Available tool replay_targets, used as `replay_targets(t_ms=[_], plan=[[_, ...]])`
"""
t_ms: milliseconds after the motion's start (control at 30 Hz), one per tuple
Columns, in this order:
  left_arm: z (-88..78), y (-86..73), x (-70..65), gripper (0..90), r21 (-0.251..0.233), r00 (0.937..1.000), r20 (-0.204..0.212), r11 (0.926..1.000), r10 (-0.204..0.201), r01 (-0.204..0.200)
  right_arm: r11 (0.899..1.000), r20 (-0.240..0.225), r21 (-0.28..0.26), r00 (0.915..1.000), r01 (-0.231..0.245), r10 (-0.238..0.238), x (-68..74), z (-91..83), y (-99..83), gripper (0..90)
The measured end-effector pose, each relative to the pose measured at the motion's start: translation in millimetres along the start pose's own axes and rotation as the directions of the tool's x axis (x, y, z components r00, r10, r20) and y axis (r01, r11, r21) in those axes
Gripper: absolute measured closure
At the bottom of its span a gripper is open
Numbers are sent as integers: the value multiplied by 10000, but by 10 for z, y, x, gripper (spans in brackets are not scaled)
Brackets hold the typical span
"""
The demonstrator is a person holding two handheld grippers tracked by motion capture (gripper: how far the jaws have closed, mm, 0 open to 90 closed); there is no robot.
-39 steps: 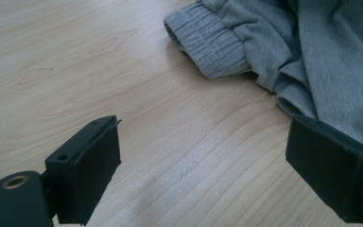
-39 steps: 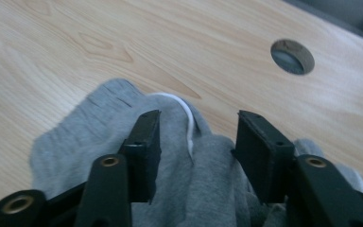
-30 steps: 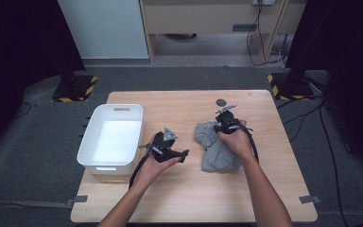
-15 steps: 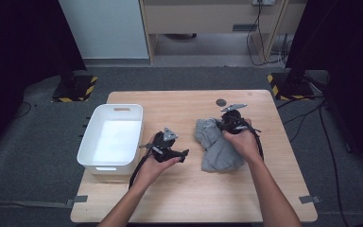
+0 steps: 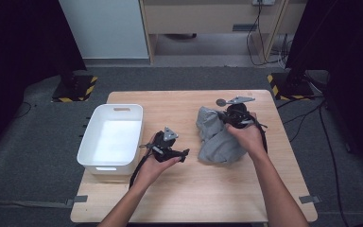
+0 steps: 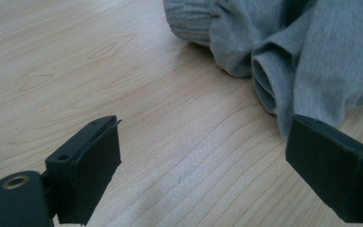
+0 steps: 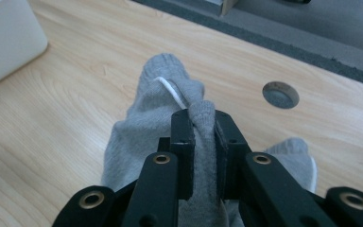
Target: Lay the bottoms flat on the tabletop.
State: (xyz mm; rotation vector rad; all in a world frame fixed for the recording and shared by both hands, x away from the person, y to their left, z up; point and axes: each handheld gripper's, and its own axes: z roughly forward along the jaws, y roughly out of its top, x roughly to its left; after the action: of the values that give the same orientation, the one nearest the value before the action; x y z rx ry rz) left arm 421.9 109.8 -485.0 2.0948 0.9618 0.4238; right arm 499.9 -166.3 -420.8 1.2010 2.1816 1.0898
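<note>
Grey garment (image 5: 220,142) lies crumpled on the table (image 5: 189,198), at about 3 o'clock from the table's middle, with one fold lifted off the heap. The right tool (image 5: 227,117) comes in over it from the 5 o'clock side, the forearm stretched up along the table's right part and the hand wrapped round the tool's body; its jaws have just been closing and now pinch a ridge of the grey knit between them, as the right gripper view shows (image 7: 203,123). A thin white cord (image 7: 170,90) runs across the cloth just past the jaws. The fabric is soft, ribbed at one edge and thickly folded.

At 9 o'clock from the garment, near it but apart, the left tool (image 5: 175,152) rests low in a cupped hand, pointing toward the cloth. Its jaws stand wide apart with bare wood between them (image 6: 203,156).

A white bin (image 5: 94,156) sits at the table's 9 o'clock edge, with nothing visible inside.
</note>
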Motion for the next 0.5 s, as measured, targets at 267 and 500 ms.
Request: replay_targets(t_ms=[267,500], plan=[[0,5,-2,103,-4,10000,-17,10000,19,-19,9982,-40,-591,10000,-35,33,69,-123,179,809],[6,7,-15,103,-18,10000,-10,10000,40,-40,9978,-71,-670,10000,13,-18,138,-129,247,800]])
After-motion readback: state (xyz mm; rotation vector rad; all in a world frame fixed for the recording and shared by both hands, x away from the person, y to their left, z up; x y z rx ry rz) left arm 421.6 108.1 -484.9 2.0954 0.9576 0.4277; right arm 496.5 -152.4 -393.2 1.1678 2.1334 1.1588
